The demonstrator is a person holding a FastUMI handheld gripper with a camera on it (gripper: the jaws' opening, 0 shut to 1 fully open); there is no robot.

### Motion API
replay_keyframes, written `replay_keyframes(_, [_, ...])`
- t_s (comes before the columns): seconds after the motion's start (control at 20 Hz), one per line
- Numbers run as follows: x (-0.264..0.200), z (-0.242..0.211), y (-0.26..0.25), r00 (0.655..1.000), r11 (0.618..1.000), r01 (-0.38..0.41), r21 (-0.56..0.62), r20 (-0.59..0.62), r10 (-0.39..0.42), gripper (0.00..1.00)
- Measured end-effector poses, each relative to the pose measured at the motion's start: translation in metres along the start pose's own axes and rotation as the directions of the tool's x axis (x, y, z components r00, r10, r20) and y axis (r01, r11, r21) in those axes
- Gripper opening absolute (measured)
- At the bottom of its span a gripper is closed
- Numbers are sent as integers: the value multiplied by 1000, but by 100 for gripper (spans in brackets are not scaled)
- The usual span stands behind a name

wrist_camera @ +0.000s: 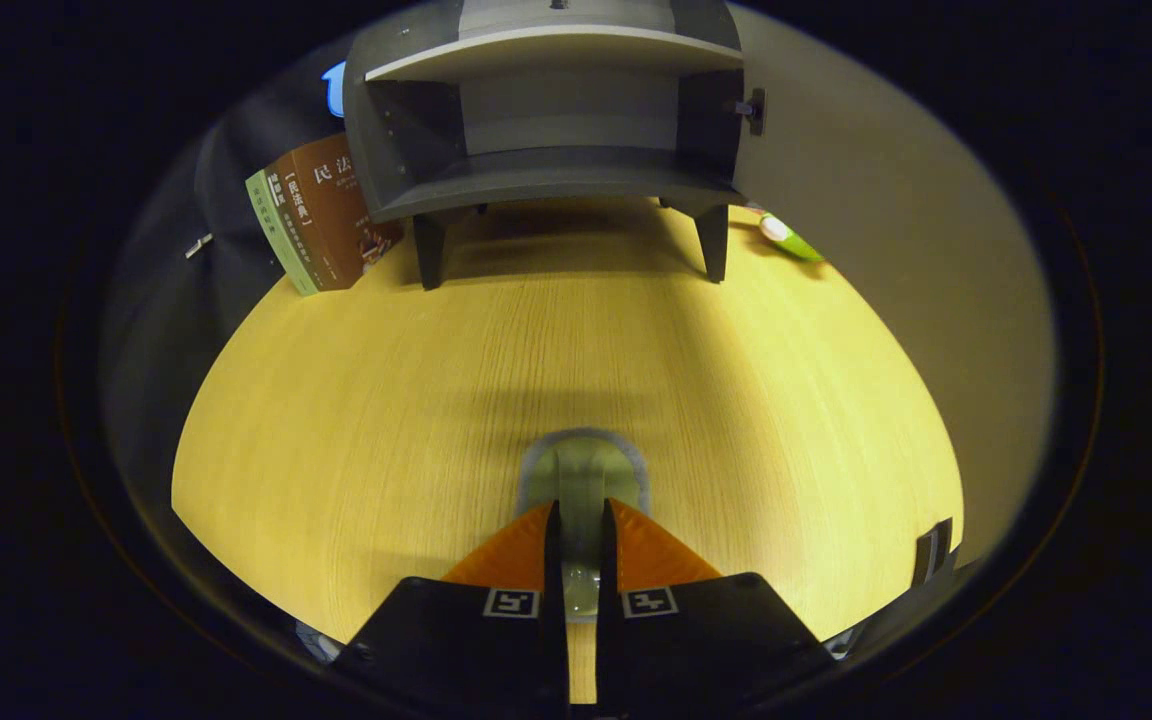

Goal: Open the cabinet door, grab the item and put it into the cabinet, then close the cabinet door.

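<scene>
My gripper (581, 515) is at the bottom centre of the frame, low over the wooden table (356, 400). My two fingers (516, 550) are close together, with only a narrow gap, and in this gap stands a thin upright part of the item (583, 470). It is a small pale, grey-green thing with a rounded outline; I cannot tell what exactly it is. Both fingers seem to press on its thin part, so my jaws are clamped on it. The rounded end of the item reaches just ahead of my fingertips and lies over the table. At the top centre of the frame, far beyond my fingers, the grey cabinet (546, 100) stands on short legs. Its front is open, and I see a shelf and the dark inside; a small latch piece is on its right edge. Some books (321, 215) lean beside the cabinet at the upper left. A small green and white object (788, 238) lies on the table near the cabinet's right leg.
</scene>
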State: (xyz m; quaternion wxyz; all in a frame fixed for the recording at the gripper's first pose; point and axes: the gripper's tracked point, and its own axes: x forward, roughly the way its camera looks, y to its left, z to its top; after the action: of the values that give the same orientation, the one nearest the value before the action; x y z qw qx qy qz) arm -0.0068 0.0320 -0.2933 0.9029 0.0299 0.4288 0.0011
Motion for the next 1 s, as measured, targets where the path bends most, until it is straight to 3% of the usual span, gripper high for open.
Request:
replay_keyframes(0.25, [-27, 48, 8, 994, 999, -45, 11, 101, 44, 15])
replay_keyframes(0.45, [-52, 117, 18, 968, 996, -80, 25, 239, 72, 15])
replay_keyframes(0.65, [-75, 180, 32, 949, 991, -128, 28, 292, 115, 15])
replay_keyframes(1.0, [-79, 322, 42, 910, 994, -100, 36, 407, 77, 15])
